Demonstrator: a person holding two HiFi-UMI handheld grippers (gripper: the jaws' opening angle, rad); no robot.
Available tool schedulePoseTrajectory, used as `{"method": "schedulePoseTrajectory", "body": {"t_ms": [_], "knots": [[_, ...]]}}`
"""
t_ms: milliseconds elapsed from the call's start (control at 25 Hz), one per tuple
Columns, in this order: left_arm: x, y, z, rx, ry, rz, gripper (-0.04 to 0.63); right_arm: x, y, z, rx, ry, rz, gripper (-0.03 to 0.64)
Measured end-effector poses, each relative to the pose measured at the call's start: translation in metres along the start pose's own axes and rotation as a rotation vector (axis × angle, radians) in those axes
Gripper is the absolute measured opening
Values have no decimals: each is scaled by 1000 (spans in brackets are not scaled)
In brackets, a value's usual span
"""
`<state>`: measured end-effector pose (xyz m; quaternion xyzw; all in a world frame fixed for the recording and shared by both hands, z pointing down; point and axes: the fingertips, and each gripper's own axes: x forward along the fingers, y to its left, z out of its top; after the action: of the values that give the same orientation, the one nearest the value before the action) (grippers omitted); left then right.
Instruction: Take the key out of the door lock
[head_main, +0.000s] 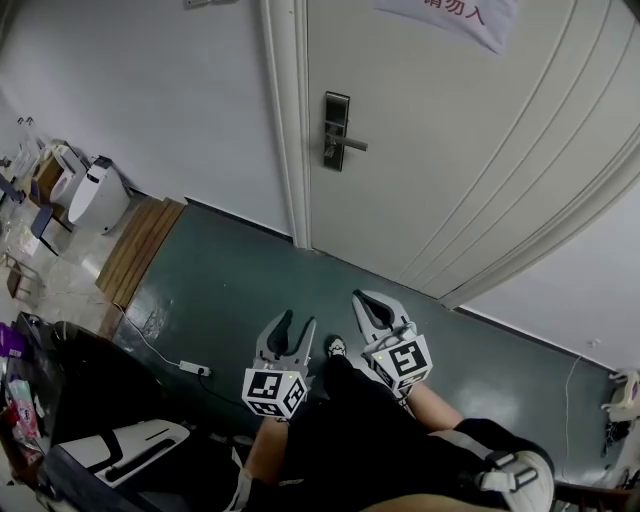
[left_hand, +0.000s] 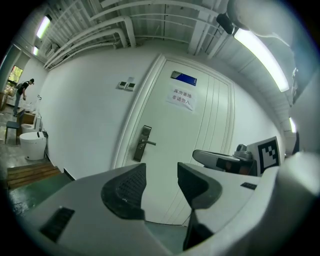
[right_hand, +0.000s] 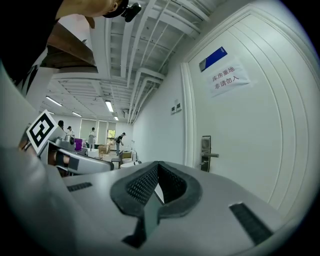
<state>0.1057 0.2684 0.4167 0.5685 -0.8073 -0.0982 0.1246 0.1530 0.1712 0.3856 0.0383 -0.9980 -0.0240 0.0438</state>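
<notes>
Door (head_main: 450, 150) is shut, white and panelled, with a paper notice (left_hand: 180, 98) taped high on it. The door lock (head_main: 337, 130) is a dark metal plate with a lever handle, set near the door's left edge by the frame. We see it from both tongs too (left_hand: 144, 142) (right_hand: 206, 152). The key is too small for us to make out at the lock in any view.

Left tongs (head_main: 296, 322): held low over the dark green floor (head_main: 250, 290), pointing level at the door and well apart from the lock. In the left gripper view the jaws (left_hand: 161, 172) stand wide, with only door and floor showing in the gap and nothing between the pads.

Right tongs (head_main: 362, 300): just beside the left ones and also well short of the door. In the right gripper view the jaws (right_hand: 158, 164) are drawn together, tips touching, and only a thin slit shows behind them. We can make out nothing gripped there.

Surroundings: wooden planks (head_main: 140, 250) lie along the wall at the left, with white ceramic fixtures (head_main: 100, 195) beyond them. A power strip (head_main: 193, 368) lies on the floor near the left tongs.
</notes>
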Motion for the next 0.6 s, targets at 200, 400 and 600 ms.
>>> {"method": "schedulePoseTrajectory", "body": {"t_ms": [200,400,600], "knots": [[49,24,26,16,-15,-10,186,51,-34,10,-2,-15,16,8],[93,40,43,-12,-13,-9,186,94,-71,18,22,-17,34,8],[133,57,52,-20,9,15,187,125,-106,22,49,-17,35,8]]}}
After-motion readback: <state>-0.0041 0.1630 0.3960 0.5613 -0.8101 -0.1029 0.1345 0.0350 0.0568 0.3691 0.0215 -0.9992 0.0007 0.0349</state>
